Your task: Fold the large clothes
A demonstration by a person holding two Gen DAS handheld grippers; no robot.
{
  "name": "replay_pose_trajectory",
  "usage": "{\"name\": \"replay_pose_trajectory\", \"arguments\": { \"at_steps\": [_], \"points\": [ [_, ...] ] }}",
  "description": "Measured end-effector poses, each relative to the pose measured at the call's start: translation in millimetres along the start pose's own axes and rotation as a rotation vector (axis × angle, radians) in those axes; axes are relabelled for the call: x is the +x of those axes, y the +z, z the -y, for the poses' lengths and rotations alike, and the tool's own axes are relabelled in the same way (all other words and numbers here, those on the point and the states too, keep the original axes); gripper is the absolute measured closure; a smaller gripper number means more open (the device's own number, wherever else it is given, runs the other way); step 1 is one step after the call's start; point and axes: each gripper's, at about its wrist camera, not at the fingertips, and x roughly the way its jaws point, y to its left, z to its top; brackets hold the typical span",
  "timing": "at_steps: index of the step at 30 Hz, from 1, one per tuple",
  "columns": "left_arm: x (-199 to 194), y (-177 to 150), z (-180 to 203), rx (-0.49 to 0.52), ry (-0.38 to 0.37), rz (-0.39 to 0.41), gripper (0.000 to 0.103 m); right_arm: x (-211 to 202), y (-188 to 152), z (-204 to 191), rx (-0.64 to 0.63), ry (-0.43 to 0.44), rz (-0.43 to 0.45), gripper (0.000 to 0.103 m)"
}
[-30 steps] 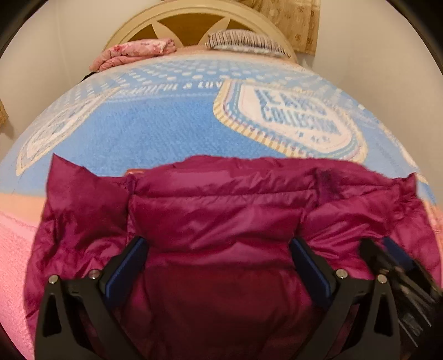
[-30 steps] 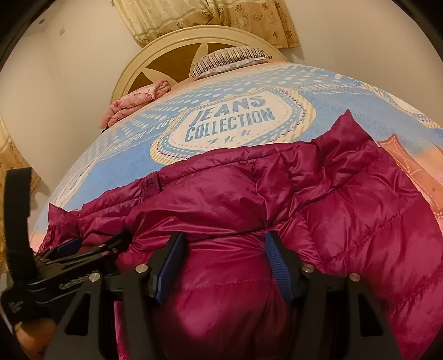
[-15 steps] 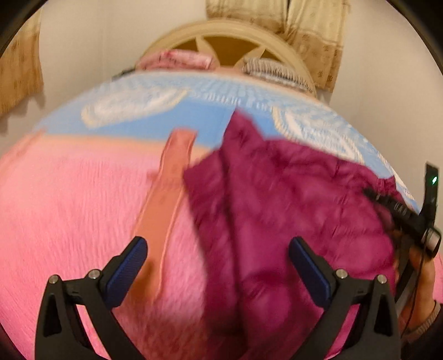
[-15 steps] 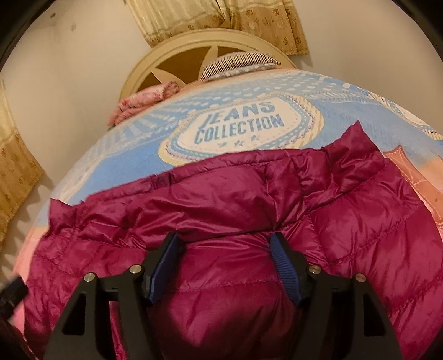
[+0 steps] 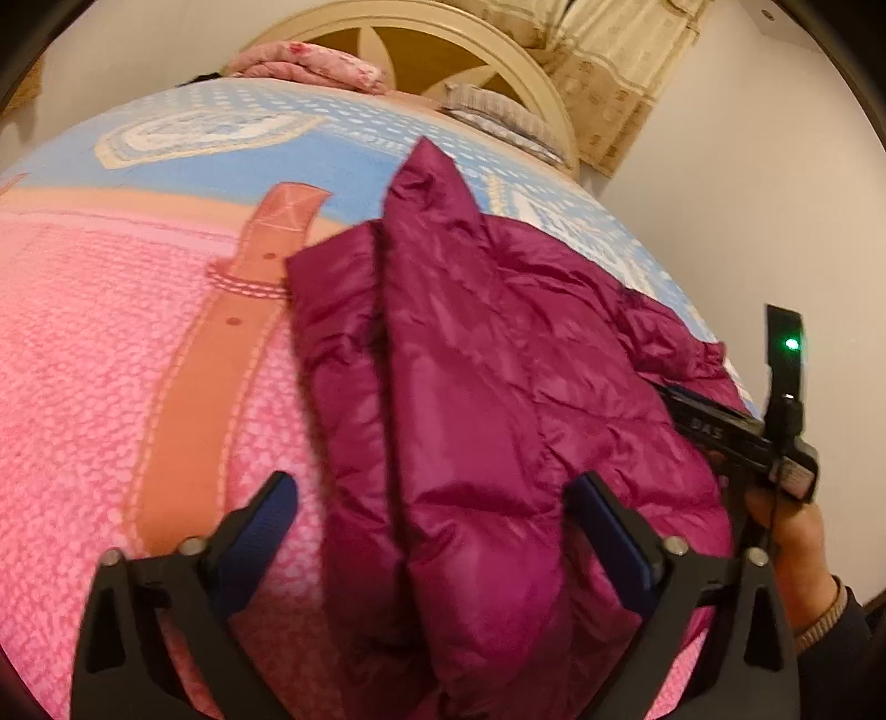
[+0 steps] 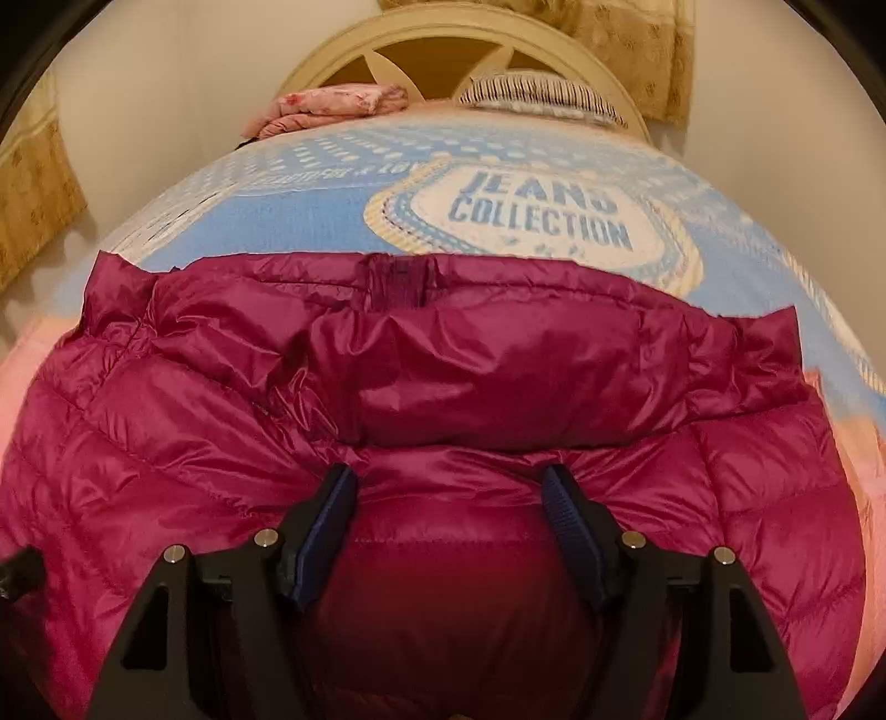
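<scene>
Centrally, magenta puffer jacket (image 6: 443,387) spread flat on pink-and-blue bedspread (image 5: 111,387), collar edge with its small hanging loop turned toward cream headboard (image 5: 421,33). Lies partly on the blue "JEANS COLLECTION" print, partly on the pink area just beside a printed brown belt. From the left wrist view, shows a long panel doubled over the body, its pointed corner toward the headboard and a dark seam running lengthwise. Left gripper (image 5: 432,487) poised over the near end of that fold with jaws wide apart, just narrowed a little; jacket between them, one finger above bare bedspread, neither pad visibly pressing. Right gripper (image 6: 447,476) planted on the jacket's back below the collar, pads bearing on a puffed bulge of fabric with creases gathering at both tips, jaws just eased slightly wider. At the right edge of the left wrist view, person's hand (image 5: 792,531) around that gripper's handle. Near the headboard, folded pink floral cloth (image 5: 310,61) and striped pillow (image 5: 498,111).
</scene>
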Motion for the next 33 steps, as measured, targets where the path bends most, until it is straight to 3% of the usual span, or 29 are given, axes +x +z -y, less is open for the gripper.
{"name": "replay_pose_trajectory", "arguments": {
  "at_steps": [2,6,9,13,21,26,29,33],
  "points": [
    [5,-1,-1,-0.023,-0.046,-0.028,0.022,0,0,-1,-0.005,-0.002,0.006,0.031],
    [-1,-3,5,-0.007,-0.067,-0.012,0.034,-21,-6,2,0.013,0.013,0.024,0.031],
    [-5,-8,3,-0.008,-0.114,-0.002,0.050,-55,-25,2,0.006,0.031,0.060,0.031],
    [-7,-10,4,-0.019,-0.156,0.007,0.060,-80,-55,1,0.005,0.037,0.058,0.031],
    [-24,-9,21,0.021,-0.226,0.055,0.083,-66,-81,-6,-0.021,0.038,0.006,0.030],
    [-64,-2,49,0.045,-0.303,0.156,0.085,-66,-84,-1,-0.027,0.064,0.021,0.029],
    [-86,4,99,0.172,-0.318,0.197,0.085,-67,-85,4,-0.020,0.094,0.018,0.029],
    [-90,8,160,0.307,-0.325,0.191,0.085,-65,-82,5,-0.039,0.113,0.002,0.029]
  ]
}}
